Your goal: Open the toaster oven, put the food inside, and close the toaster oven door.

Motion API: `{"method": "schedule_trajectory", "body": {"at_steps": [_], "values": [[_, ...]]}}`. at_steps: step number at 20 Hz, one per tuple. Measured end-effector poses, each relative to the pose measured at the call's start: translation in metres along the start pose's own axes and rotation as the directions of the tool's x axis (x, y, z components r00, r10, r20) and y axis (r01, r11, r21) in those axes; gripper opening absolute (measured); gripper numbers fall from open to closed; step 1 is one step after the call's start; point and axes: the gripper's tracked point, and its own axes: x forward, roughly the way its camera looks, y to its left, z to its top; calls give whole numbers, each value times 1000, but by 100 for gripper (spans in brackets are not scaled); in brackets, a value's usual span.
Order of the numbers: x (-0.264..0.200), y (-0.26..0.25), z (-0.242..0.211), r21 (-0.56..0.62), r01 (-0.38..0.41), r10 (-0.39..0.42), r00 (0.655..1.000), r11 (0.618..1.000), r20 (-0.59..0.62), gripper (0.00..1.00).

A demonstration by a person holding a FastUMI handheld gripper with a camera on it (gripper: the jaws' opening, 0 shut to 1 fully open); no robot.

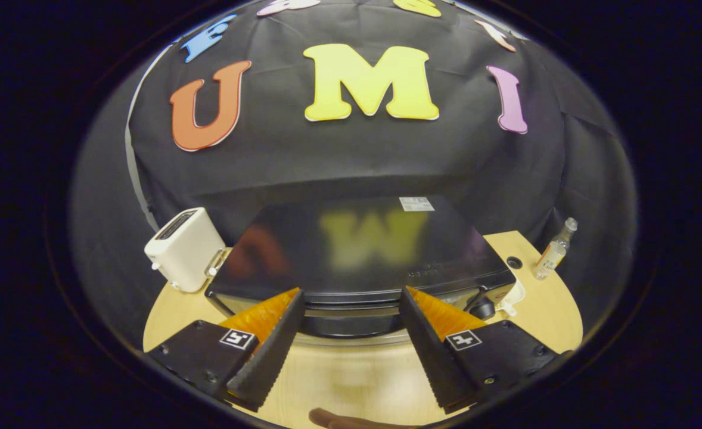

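The toaster oven point(360, 250) sits on the light wooden table point(351, 381), directly ahead of my gripper point(351, 298) and seen from above, so that its glossy black top panel faces the camera. A small white label point(416, 204) lies near the far edge of that top. The front upper edge of the oven runs just beyond my fingertips; below it a pale curved band point(351, 339), probably the door's rim or handle, shows between the fingers, though the distortion there leaves me unsure. I cannot confirm from this angle whether the door is open or closed.

My gripper is released: its two fingers point(273, 333) are spread wide apart, one to each side of the oven's front, with nothing held between them and neither visibly touching the appliance. Each finger carries a small square marker on its base.

Outward from the oven: a white pop-up toaster point(185, 248) stands just beside its left side on the table. To the right, a dark knob point(483, 308) and a white object point(515, 298) sit at the oven's front corner, and a small clear bottle point(555, 249) stands upright near the table's right edge, well apart from the oven. A dark round hole point(513, 262) marks the tabletop between them.
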Motion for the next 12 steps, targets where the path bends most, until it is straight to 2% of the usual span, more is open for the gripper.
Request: {"method": "schedule_trajectory", "body": {"at_steps": [6, 12], "values": [[-20, -1, -20, -20, 2, -1, 1000, 1000, 24, 100], [-50, -3, -62, -15, 9, -9, 1000, 1000, -18, 100]]}}
